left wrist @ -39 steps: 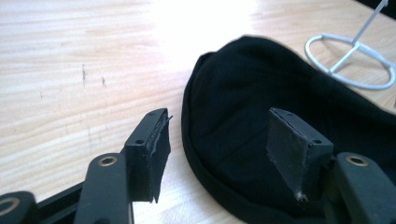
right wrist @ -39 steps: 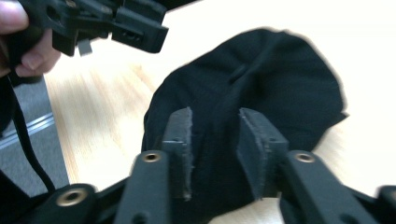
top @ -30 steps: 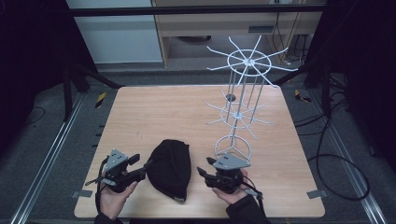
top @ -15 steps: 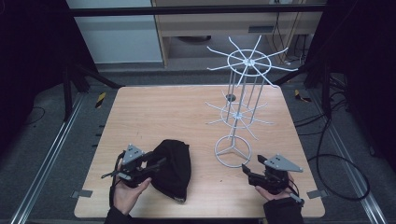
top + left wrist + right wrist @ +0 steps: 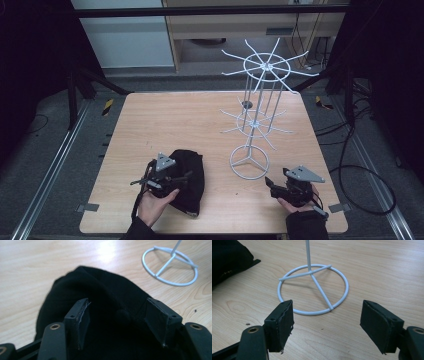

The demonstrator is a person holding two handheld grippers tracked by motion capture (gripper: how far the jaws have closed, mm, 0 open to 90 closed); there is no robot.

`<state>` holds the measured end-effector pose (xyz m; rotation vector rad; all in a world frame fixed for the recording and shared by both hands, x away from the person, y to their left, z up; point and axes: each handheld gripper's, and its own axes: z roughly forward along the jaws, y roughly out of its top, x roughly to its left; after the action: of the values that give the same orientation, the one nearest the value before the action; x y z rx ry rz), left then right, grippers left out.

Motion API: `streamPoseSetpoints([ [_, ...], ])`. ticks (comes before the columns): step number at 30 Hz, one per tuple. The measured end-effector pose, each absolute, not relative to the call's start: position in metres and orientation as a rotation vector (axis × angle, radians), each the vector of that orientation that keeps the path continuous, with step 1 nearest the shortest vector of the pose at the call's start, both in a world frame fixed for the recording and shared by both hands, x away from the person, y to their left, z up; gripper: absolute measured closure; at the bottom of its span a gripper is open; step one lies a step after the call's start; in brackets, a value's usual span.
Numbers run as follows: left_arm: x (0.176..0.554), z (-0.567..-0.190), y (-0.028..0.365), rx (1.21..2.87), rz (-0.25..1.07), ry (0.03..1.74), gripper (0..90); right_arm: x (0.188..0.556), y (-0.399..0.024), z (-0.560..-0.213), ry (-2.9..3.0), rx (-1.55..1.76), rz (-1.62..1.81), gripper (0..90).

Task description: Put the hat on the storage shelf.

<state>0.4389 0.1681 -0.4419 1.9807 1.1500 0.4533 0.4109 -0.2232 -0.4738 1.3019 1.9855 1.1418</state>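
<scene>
Black cloth cap (image 5: 187,175) lies near the front edge of my wooden table (image 5: 190,120), left of centre, w/ the left gripper (image 5: 167,180) right on top of it. From the left gripper view its jaws stand wide apart over the cap (image 5: 105,305), one on each side of the crown button, fabric between them but not pinched; can't tell if the pads touch the cloth. My left hand (image 5: 152,205) comes in from the bottom edge holding that tool.

White wire display stand (image 5: 257,115) is upright on the right half of the table, two tiers of radial arms above a ring base. Ring base (image 5: 313,290) sits just ahead of the right gripper (image 5: 327,322), whose jaws are also spread wide w/ nothing between them but bare wood. In the high view the right gripper (image 5: 287,187) is near the front right corner, beside the base and apart from it, well apart from the cap
</scene>
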Motion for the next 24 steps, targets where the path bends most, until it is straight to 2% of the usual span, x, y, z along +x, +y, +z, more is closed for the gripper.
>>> streamPoseSetpoints([
  [5,0.442,-0.452,0.163,2.019,0.441,1.179,37.2,0.412,-0.224,-0.476,1.994,1.308,1.129,27.1],
  [9,0.446,-0.458,0.166,2.019,0.406,1.222,45.9,0.413,-0.224,-0.477,2.004,1.297,1.116,27.4],
  [11,0.448,-0.459,0.170,2.012,0.377,1.245,52.1,0.413,-0.224,-0.478,2.011,1.298,1.114,27.8],
  [14,0.450,-0.459,0.176,2.001,0.378,1.273,66.3,0.414,-0.224,-0.479,2.020,1.290,1.104,28.4],
  [18,0.451,-0.456,0.184,1.979,0.378,1.297,75.0,0.414,-0.224,-0.479,2.024,1.302,1.104,28.6],
  [24,0.447,-0.447,0.194,1.935,0.406,1.266,77.7,0.414,-0.224,-0.480,2.026,1.298,1.099,28.9],
])
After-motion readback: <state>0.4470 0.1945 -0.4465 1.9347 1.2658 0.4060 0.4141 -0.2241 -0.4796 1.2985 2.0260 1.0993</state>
